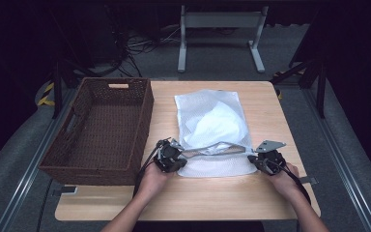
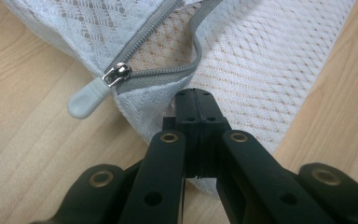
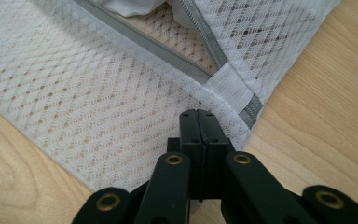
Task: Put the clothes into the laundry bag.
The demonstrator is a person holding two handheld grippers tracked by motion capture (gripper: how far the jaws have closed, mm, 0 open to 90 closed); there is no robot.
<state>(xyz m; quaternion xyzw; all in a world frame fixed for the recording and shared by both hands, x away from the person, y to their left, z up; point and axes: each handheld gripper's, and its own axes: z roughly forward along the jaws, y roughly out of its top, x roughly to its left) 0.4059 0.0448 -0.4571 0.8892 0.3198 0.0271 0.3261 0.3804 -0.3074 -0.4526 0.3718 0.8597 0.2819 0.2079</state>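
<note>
A white mesh laundry bag (image 1: 200, 104) lies flat on the wooden table (image 1: 212, 193), with a white cloth (image 1: 217, 123) inside it. Its grey zipper (image 1: 212, 146) gapes open along the near end. My left gripper (image 1: 179, 153) sits at the bag's near left corner, jaws pressed together. In the left gripper view the tips (image 2: 196, 92) rest on the mesh just below the zipper pull (image 2: 86, 99). My right gripper (image 1: 252, 158) is at the near right corner, its shut tips (image 3: 198, 112) over the mesh by the zipper's end tab (image 3: 228, 86). Whether either pinches fabric I cannot tell.
A dark brown wicker basket (image 1: 147, 116) with nothing in it stands on the table's left side, close to my left gripper. Bare wood lies in front of the bag and along the right edge (image 1: 290, 125). A metal frame (image 1: 220, 19) stands on the floor beyond.
</note>
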